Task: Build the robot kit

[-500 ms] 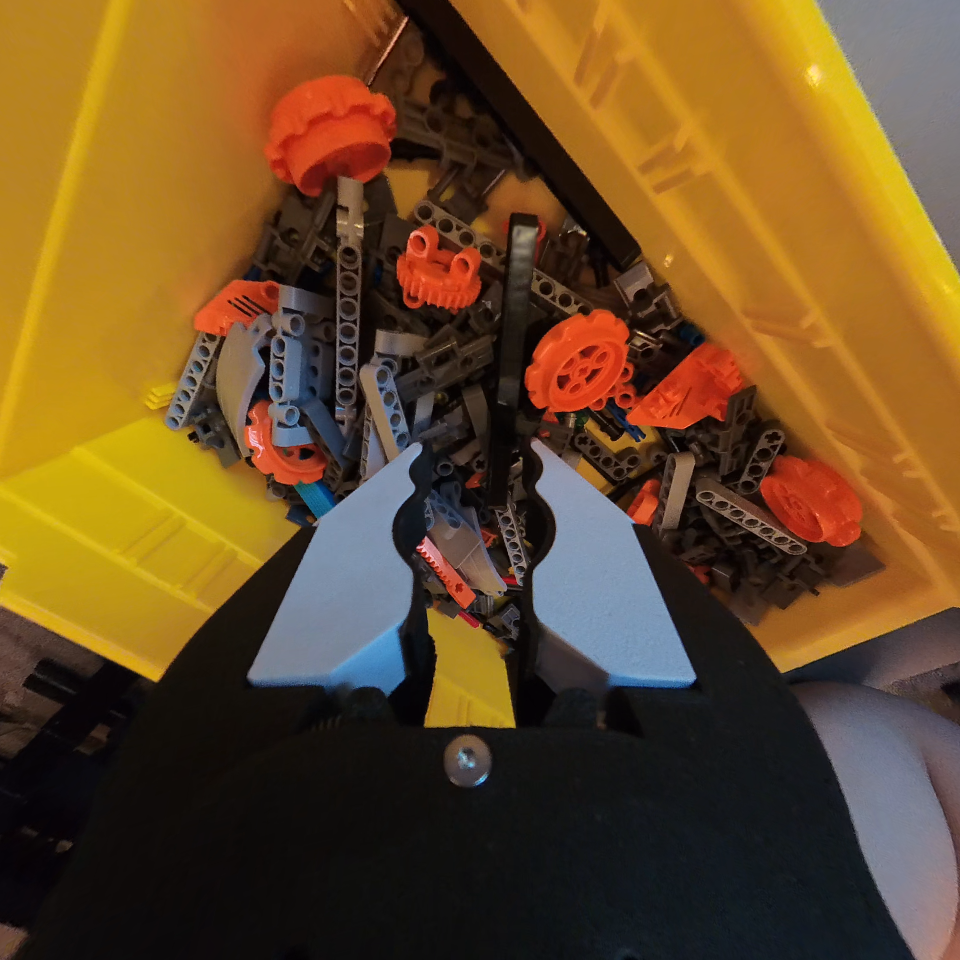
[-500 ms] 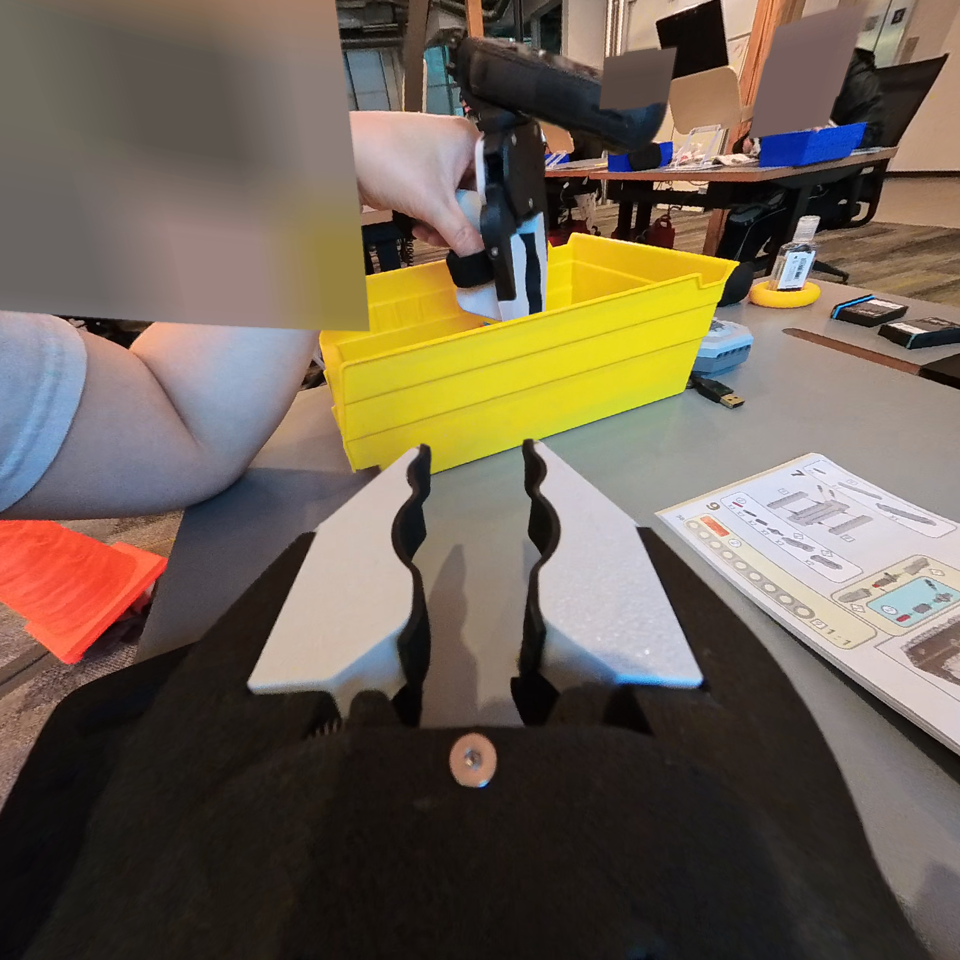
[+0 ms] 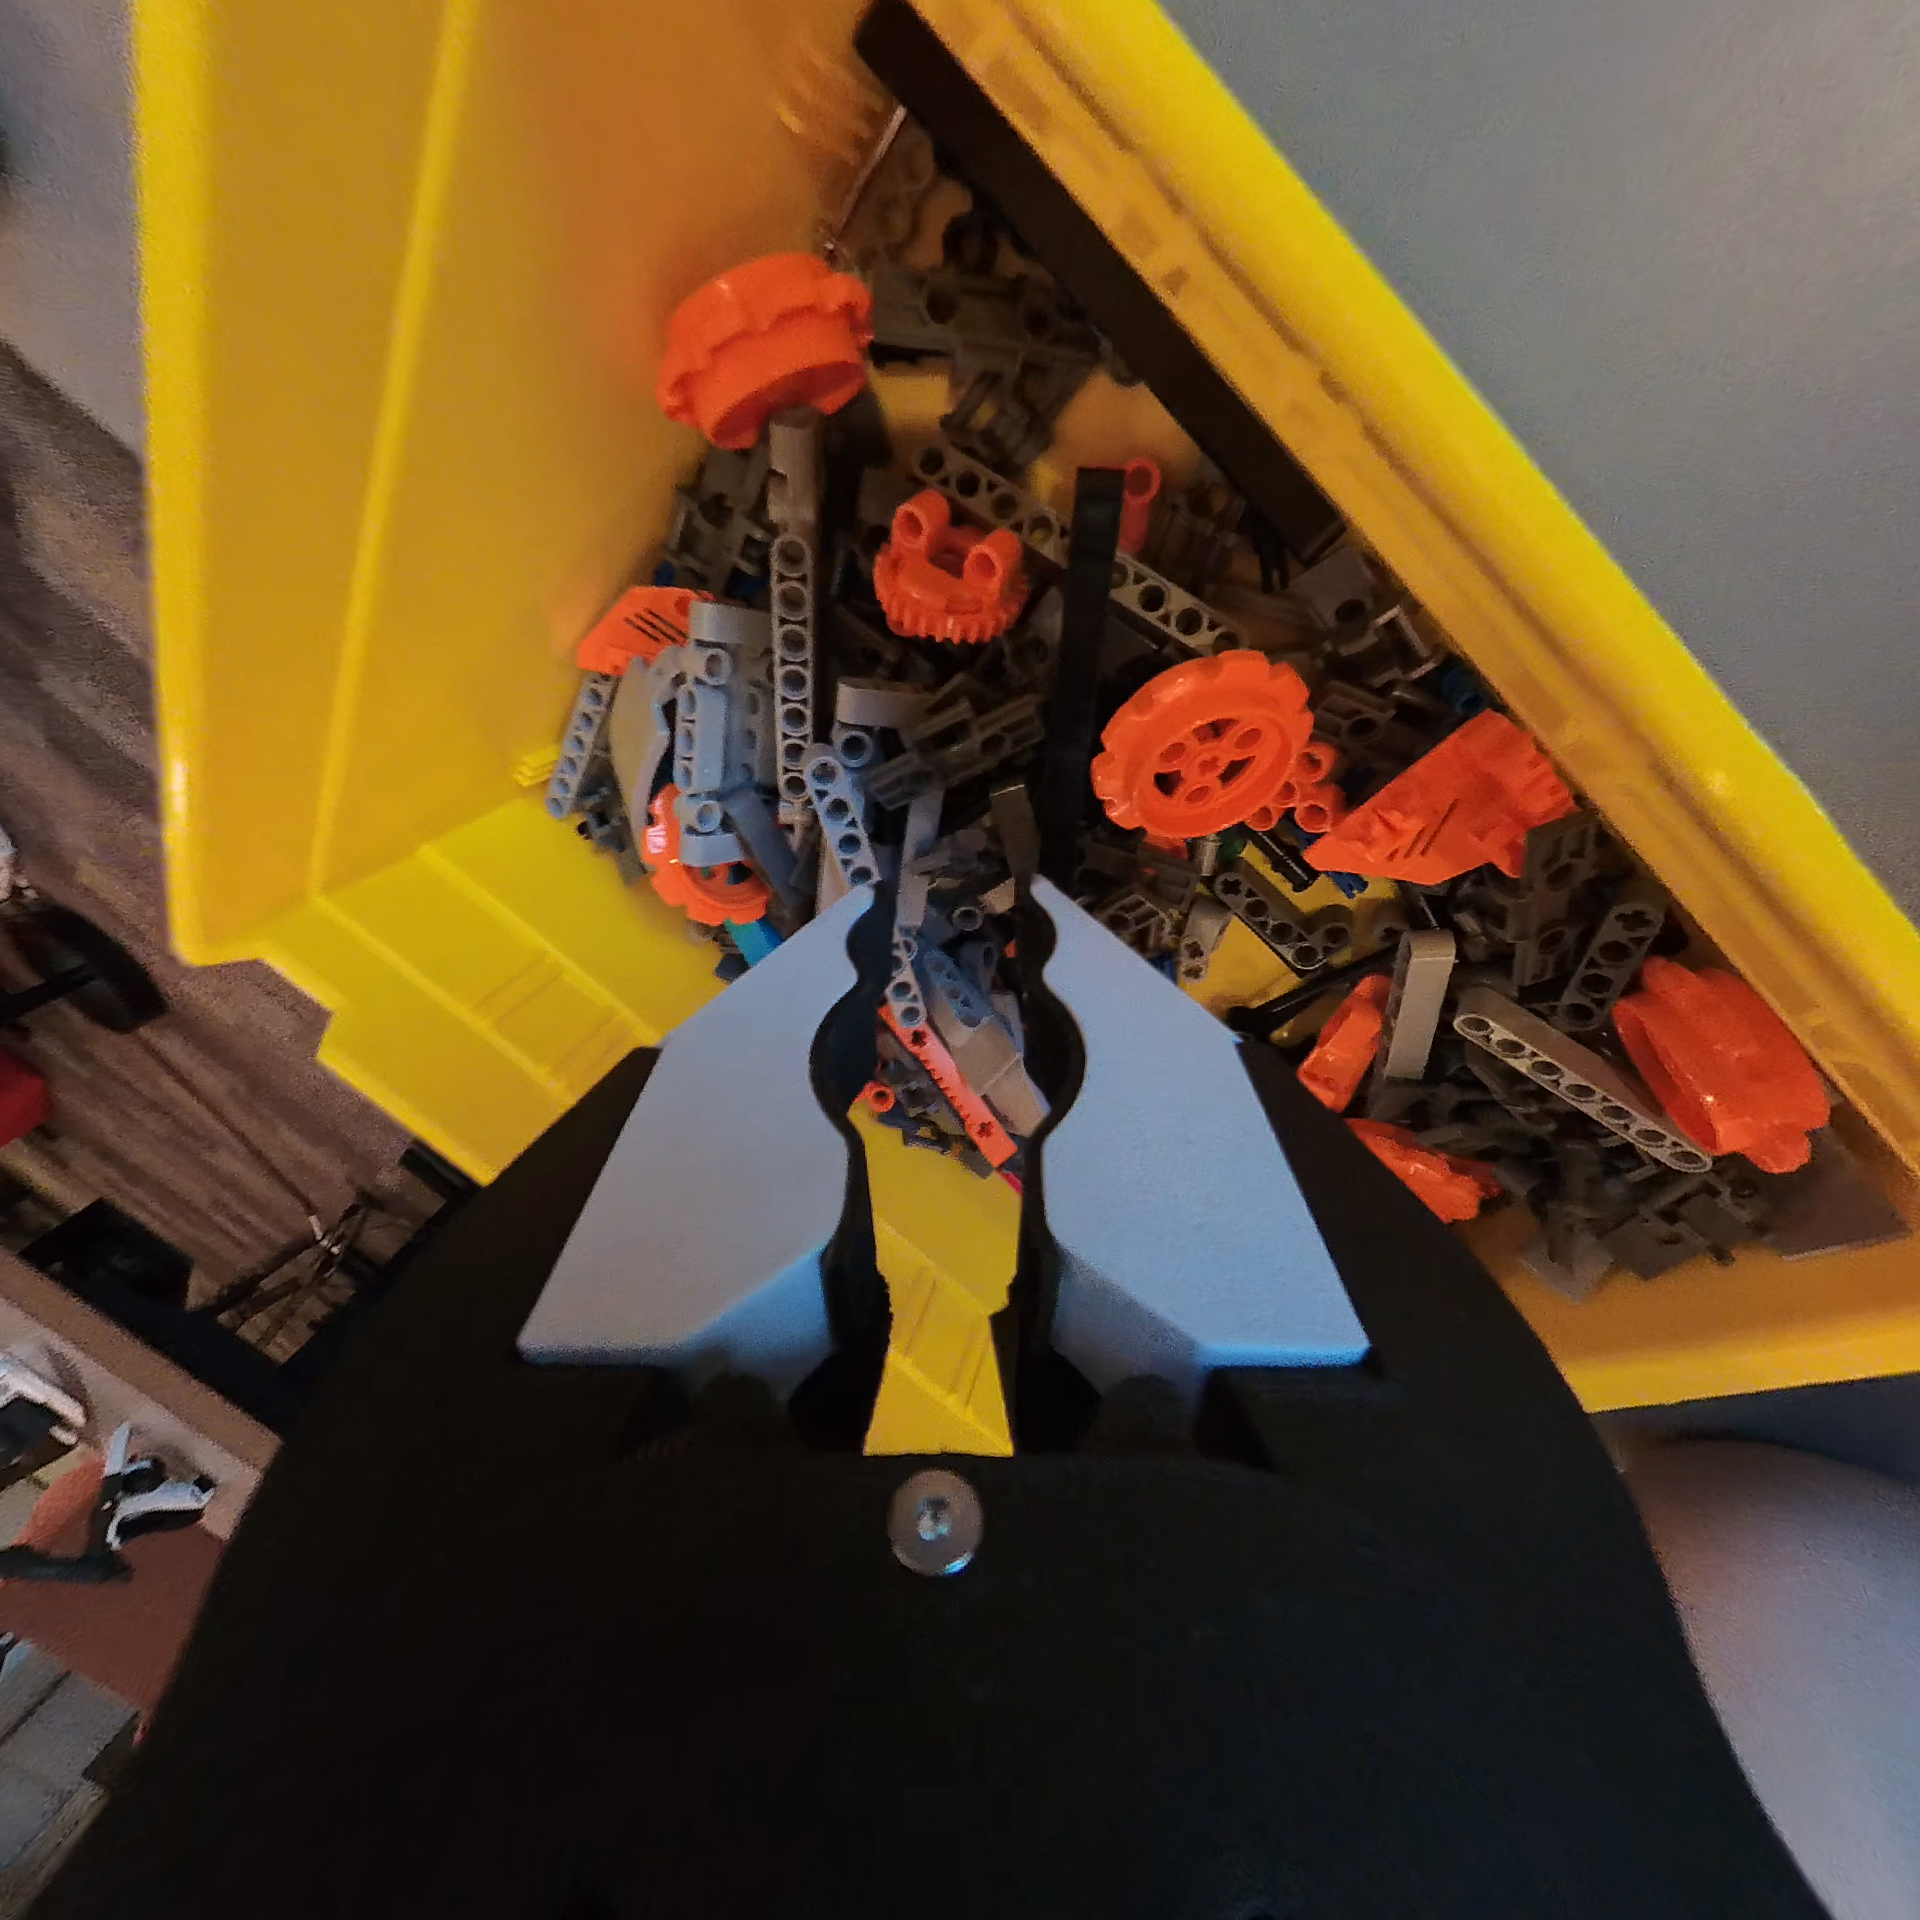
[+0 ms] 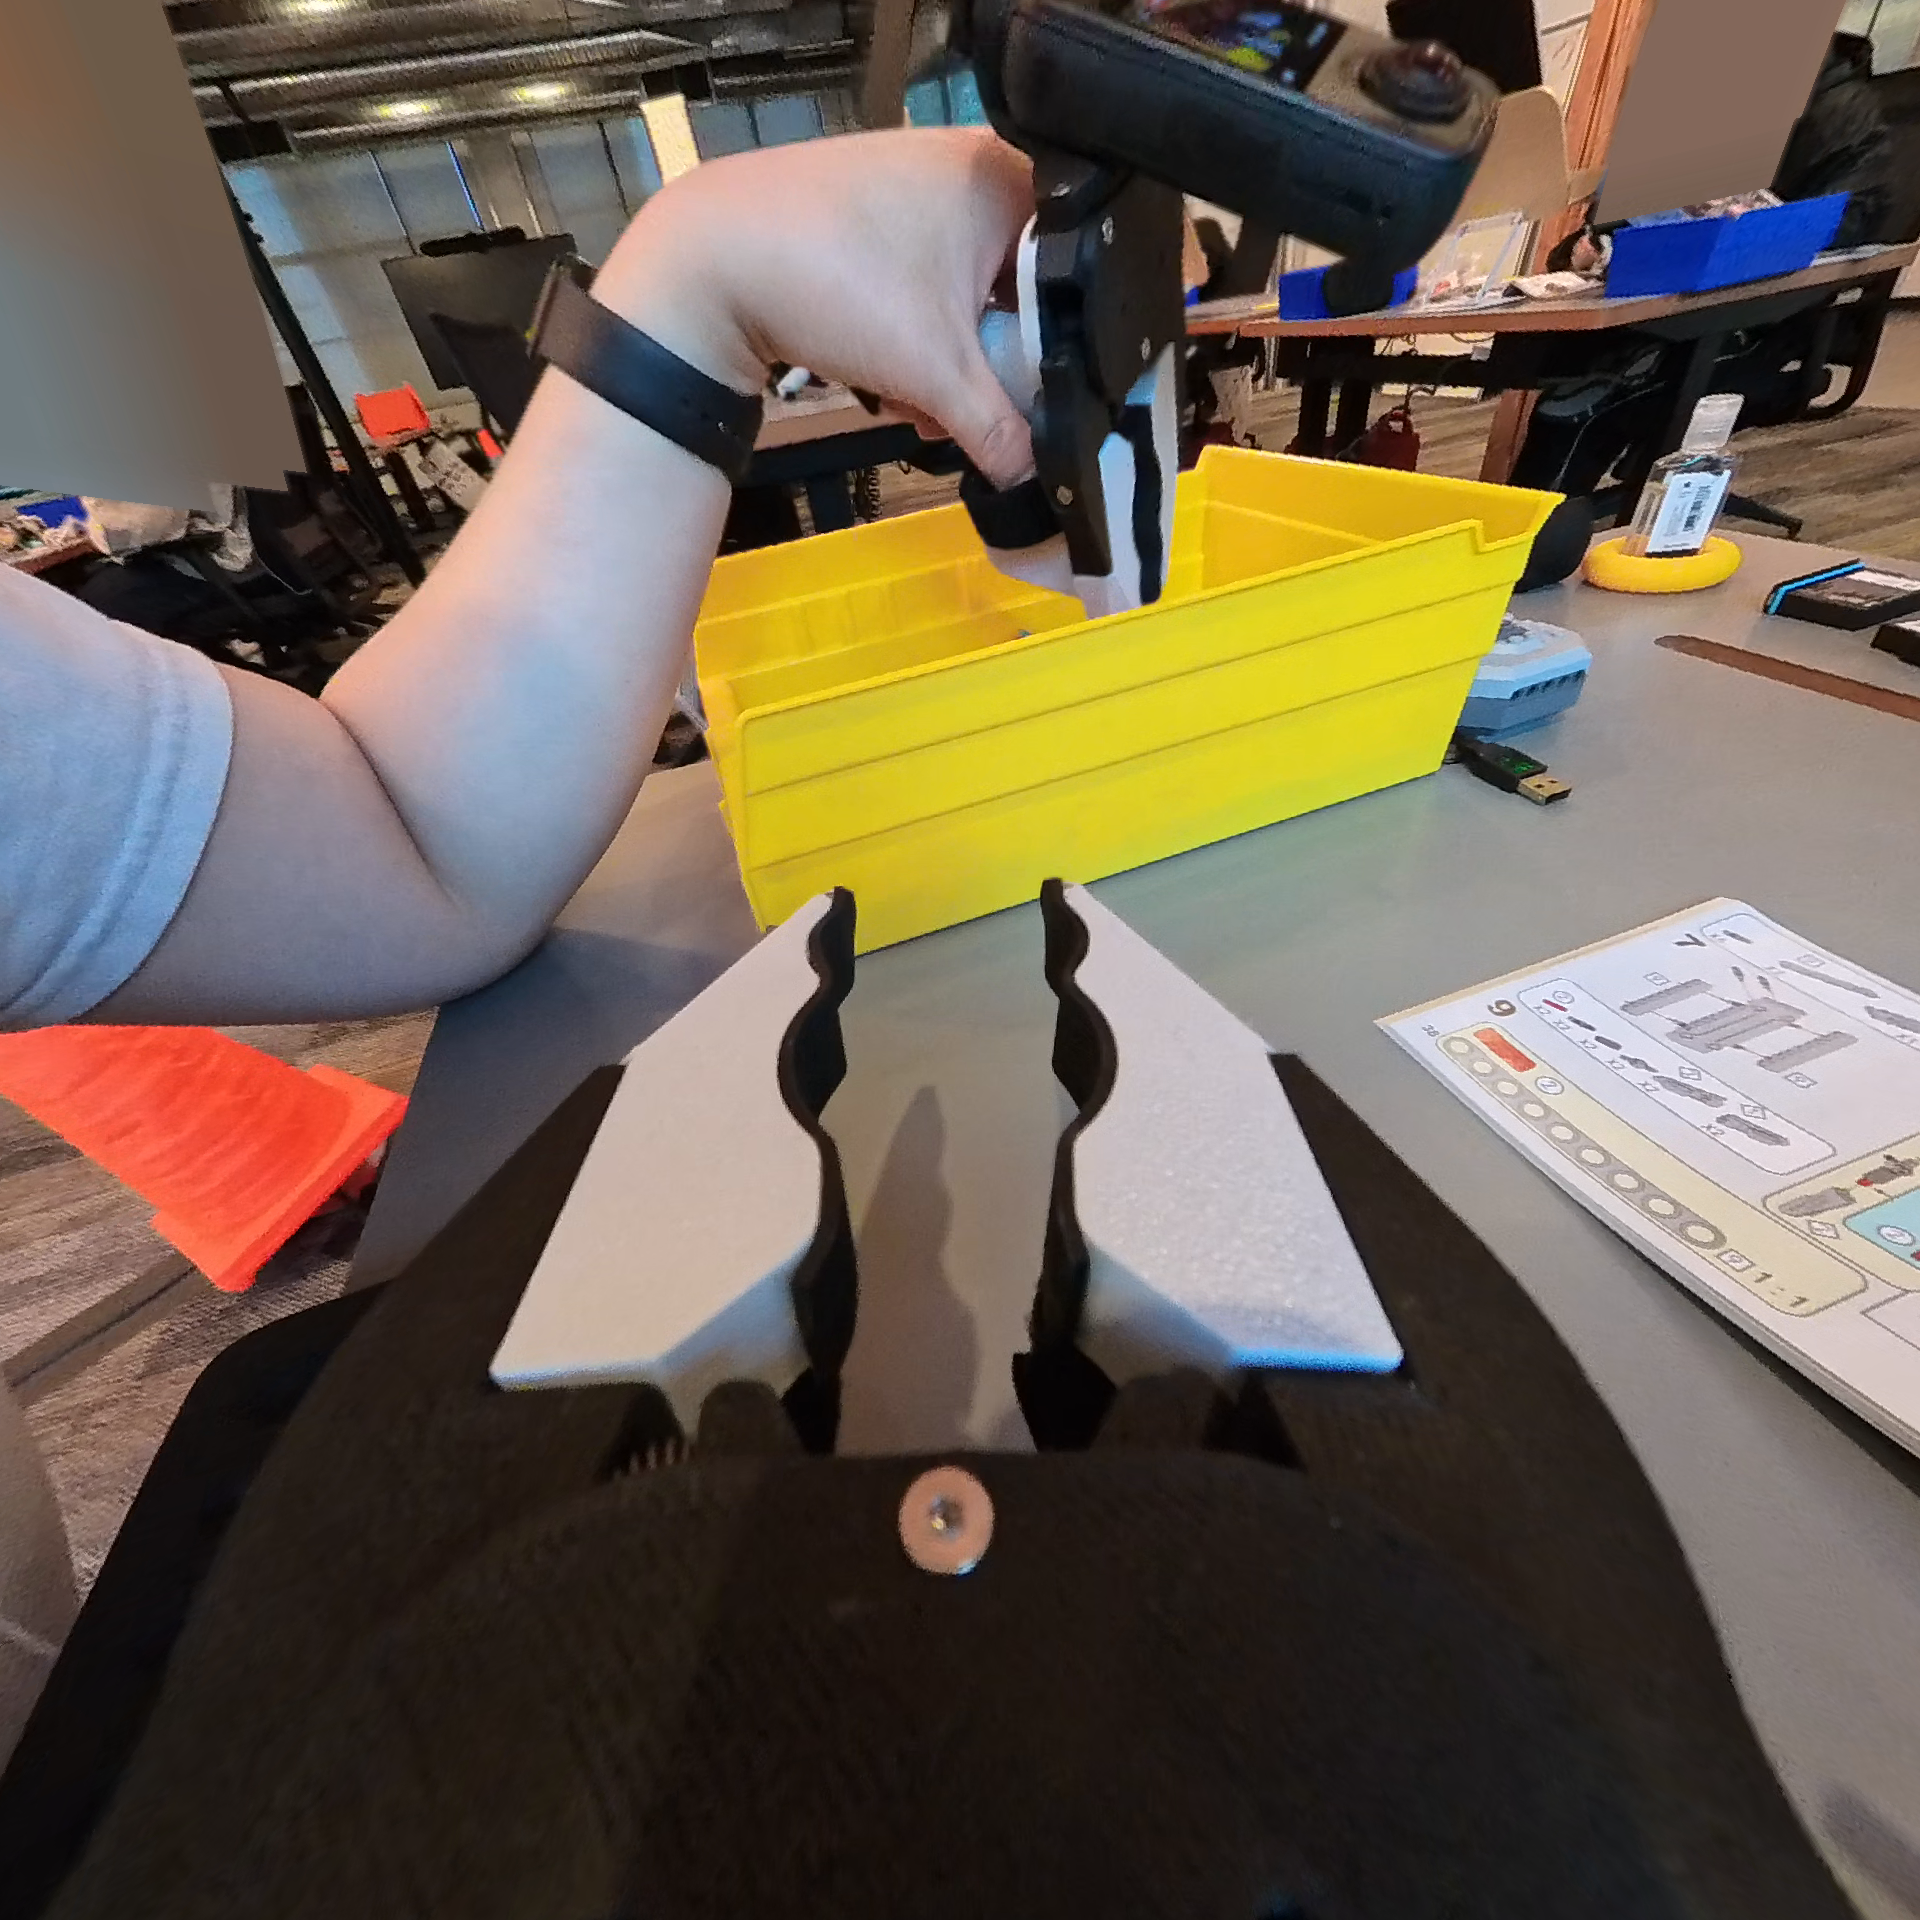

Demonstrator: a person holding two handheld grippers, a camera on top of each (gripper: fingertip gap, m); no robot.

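Note:
My left gripper [image 3: 956, 894] hangs over a yellow bin [image 3: 416, 520], pointing down at a pile of grey, black and orange building pieces. Its jaws stand a little apart with nothing between them, and the pile shows through the gap. A long black beam [image 3: 1081, 675] lies in the pile, its near end beside my right fingertip. An orange wheel [image 3: 1205, 748] lies to the right, an orange gear [image 3: 945, 577] ahead. In the right wrist view the left gripper [image 4: 1127, 582] hangs at the rim of the bin [image 4: 1091, 769]. My right gripper [image 4: 948, 904] is open and empty, low over the grey table [image 4: 1351, 894].
An instruction booklet [image 4: 1683, 1122] lies on the table at the right. A grey-blue block [image 4: 1527, 665] and a USB stick [image 4: 1517, 774] lie behind the bin. A bottle in a yellow ring [image 4: 1662, 540] stands farther back. A person's forearm [image 4: 468, 727] reaches in from the left. About 25 centimeters separates my left fingertips from my right. The left tips stand about 4 centimeters off the orange wheel [image 3: 1205, 748]. Measured from the fingertips, the orange gear [image 3: 945, 577] is 5 centimeters or so from the left gripper and 25 centimeters from the right.
My left gripper has pulled back from the pile and its jaws have narrowed. In the right wrist view the bin and the left hand appear larger and closer.

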